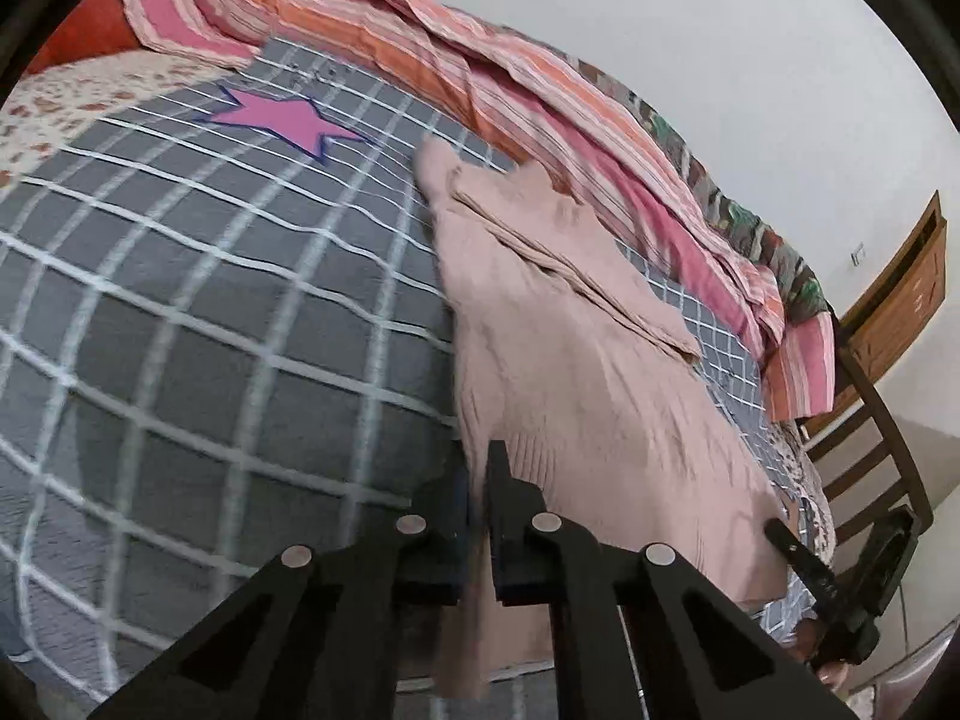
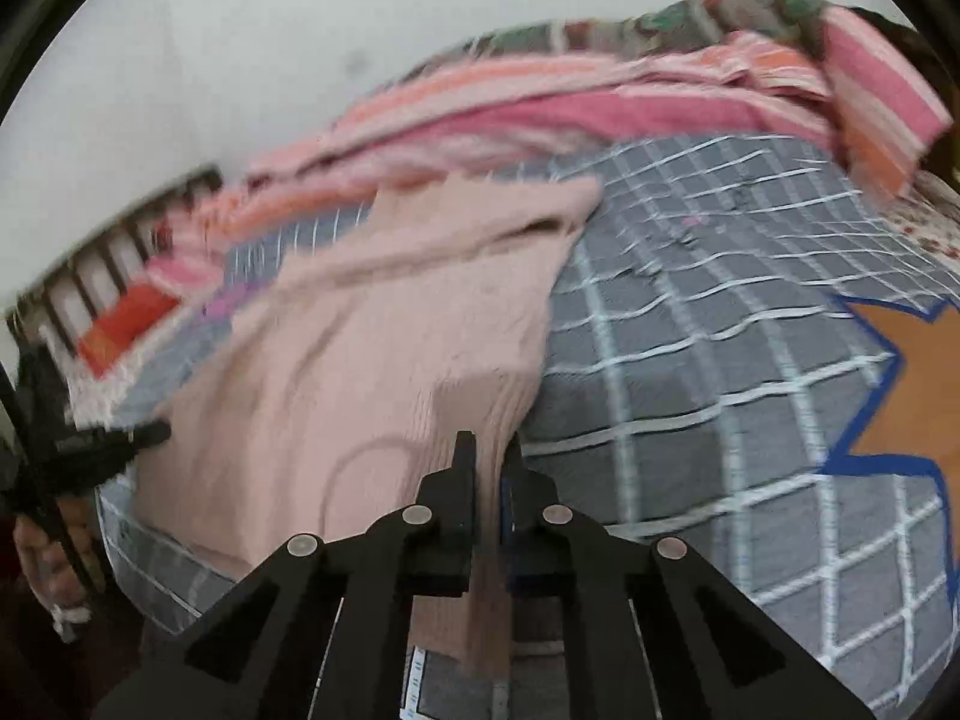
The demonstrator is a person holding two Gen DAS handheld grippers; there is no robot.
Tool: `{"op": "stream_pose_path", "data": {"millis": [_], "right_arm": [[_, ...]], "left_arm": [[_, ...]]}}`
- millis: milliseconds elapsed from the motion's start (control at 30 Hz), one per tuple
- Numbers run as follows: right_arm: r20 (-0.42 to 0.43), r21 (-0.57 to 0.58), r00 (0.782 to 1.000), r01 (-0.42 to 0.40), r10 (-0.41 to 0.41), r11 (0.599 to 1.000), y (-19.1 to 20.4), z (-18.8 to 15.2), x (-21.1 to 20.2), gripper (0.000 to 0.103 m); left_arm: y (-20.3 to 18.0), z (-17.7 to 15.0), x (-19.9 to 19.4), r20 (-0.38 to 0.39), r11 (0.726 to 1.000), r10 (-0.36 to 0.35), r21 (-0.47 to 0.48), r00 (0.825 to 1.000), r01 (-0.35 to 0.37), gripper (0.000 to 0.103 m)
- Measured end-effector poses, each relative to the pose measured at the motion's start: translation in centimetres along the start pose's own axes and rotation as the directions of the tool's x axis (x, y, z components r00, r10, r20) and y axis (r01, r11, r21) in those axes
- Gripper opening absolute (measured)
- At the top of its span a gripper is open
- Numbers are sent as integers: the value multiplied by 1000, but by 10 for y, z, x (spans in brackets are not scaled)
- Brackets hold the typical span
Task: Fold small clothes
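A small pale pink knitted garment (image 1: 576, 372) lies flat on a grey checked bedcover (image 1: 210, 312), one sleeve folded across its top. My left gripper (image 1: 480, 468) is shut on the garment's near left hem corner, cloth pinched between the black fingers. In the right wrist view the same pink garment (image 2: 372, 348) spreads away from me, and my right gripper (image 2: 487, 456) is shut on its ribbed near right hem. The other gripper (image 1: 840, 582) shows at the right edge of the left wrist view, and at the left edge (image 2: 78, 456) of the right wrist view.
Striped pink and orange bedding (image 1: 456, 66) is heaped along the far side by a white wall. A pink star patch (image 1: 282, 120) and an orange star patch (image 2: 900, 384) mark the bedcover. A wooden chair (image 1: 870, 438) stands by the bed's end, a slatted headboard (image 2: 108, 258) at the other.
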State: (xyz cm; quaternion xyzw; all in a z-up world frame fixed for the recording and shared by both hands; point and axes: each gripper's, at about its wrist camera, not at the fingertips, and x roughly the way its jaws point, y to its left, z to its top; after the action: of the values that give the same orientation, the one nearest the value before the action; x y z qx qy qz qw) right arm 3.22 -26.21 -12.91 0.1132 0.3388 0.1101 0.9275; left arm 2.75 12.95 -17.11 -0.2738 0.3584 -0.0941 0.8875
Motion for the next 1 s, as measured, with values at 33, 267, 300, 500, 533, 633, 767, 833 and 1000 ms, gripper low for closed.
{"op": "stream_pose_path", "data": {"millis": [33, 267, 300, 500, 533, 633, 767, 833, 1000], "right_arm": [[-8, 17, 1000, 0, 1, 1000, -5, -2, 0, 5], [-81, 40, 996, 30, -26, 999, -4, -20, 4, 8], [-84, 32, 996, 27, -24, 999, -4, -22, 1, 8], [-122, 49, 993, 9, -2, 999, -7, -36, -4, 21], [-130, 47, 992, 9, -3, 999, -6, -39, -4, 23], [-143, 50, 990, 8, -1, 999, -2, -44, -2, 25], [-152, 40, 988, 6, 1, 999, 5, -42, 6, 14], [-166, 25, 986, -4, 8, 1000, 8, -37, 8, 9], [-105, 20, 993, -60, 61, 998, 15, -26, -15, 5]], "left_arm": [[3, -2, 0, -10, 1000, -9, -2, 1000, 9, 6], [14, -25, 8, -99, 1000, -7, -24, 995, 4, 10], [12, -28, 9, -106, 1000, -6, -15, 994, 5, 12], [2, -46, 3, -128, 998, -35, 43, 991, 41, 30], [1, -47, 2, -128, 998, -36, 51, 991, 43, 32], [-5, -51, 1, -133, 997, -31, 68, 991, 40, 31], [-2, -49, 1, -144, 999, -35, -2, 989, 35, 24], [3, -48, 1, -160, 999, -35, -39, 986, 30, 9], [4, -37, -24, -80, 995, -79, -61, 994, 74, 7]]}}
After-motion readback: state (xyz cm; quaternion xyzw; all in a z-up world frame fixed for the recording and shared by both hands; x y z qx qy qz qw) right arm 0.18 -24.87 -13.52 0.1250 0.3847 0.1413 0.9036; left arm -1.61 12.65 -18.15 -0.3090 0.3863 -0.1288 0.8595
